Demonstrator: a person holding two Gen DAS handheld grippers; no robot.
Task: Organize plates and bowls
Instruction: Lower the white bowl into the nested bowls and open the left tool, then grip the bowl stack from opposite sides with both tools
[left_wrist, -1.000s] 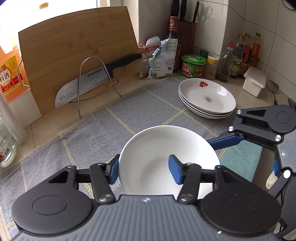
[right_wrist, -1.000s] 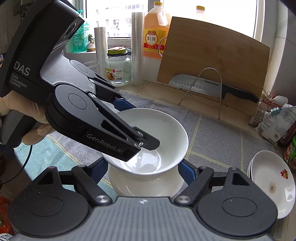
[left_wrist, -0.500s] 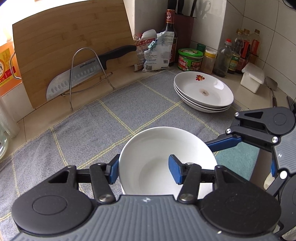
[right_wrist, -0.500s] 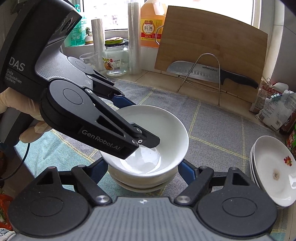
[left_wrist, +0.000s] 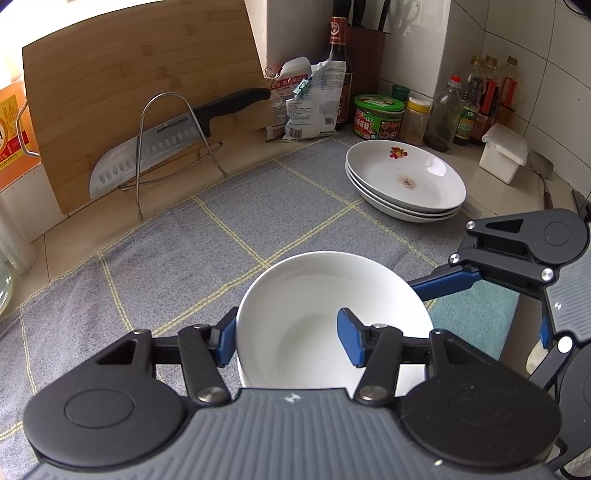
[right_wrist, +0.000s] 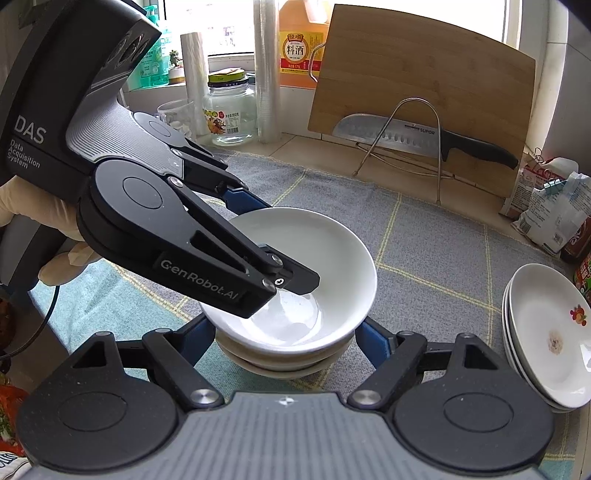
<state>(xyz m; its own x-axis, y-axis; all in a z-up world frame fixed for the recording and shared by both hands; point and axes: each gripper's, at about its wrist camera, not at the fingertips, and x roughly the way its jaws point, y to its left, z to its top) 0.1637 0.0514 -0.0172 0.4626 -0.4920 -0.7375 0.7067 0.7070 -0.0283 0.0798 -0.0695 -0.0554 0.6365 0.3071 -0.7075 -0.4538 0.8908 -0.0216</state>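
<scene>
While nested on the bowl stack (right_wrist: 284, 363) now, no longer raised above it: top bowl (left_wrist: 325, 314), rim pinched by left tool (left_wrist: 288, 338). Right tool (right_wrist: 284, 334) spread wide around stack. Plates (left_wrist: 406, 181) piled well apart on surface (left_wrist: 166, 266).

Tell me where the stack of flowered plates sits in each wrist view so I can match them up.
Left wrist: stack of flowered plates is upper right of centre, on the grey cloth in front of the jars.
Right wrist: stack of flowered plates is at the right edge, partly cut off.
Shared landmark: the knife on the wire rack against the bamboo board.
</scene>
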